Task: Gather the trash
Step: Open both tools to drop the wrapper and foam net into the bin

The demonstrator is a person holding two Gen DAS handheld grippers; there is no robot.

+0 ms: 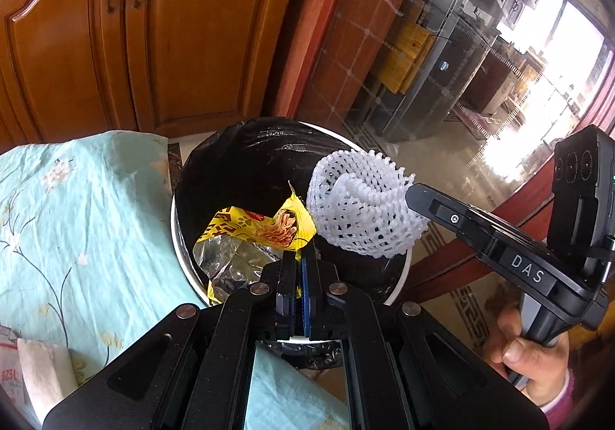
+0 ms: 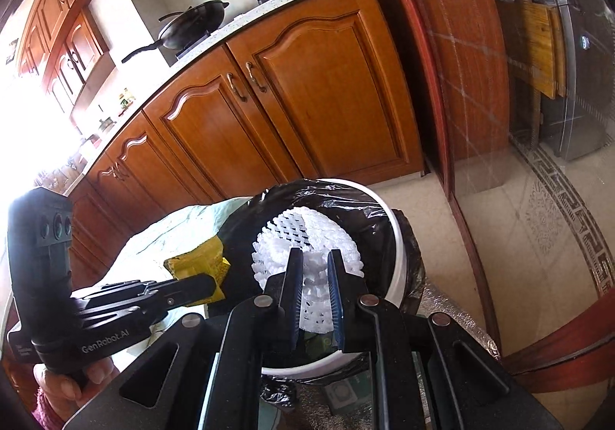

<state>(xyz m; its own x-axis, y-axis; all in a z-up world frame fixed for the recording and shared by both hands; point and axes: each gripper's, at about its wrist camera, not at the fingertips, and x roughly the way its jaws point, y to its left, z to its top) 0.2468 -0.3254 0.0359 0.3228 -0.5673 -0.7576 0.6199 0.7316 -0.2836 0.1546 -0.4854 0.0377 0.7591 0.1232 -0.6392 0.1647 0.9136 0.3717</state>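
Pinching yellow wrapper | left claw | over bin

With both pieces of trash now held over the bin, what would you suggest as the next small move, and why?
Probably open both claws. The left claw pinches the yellow wrapper and the right claw grips the white foam net, and both appear to hang over the mouth of the black-lined bin, so they should drop inside.

A pale tiled floor with a dark key-pattern border carries a white bin lined with a black bag, at twelve o'clock from a table under a light-blue floral cloth.
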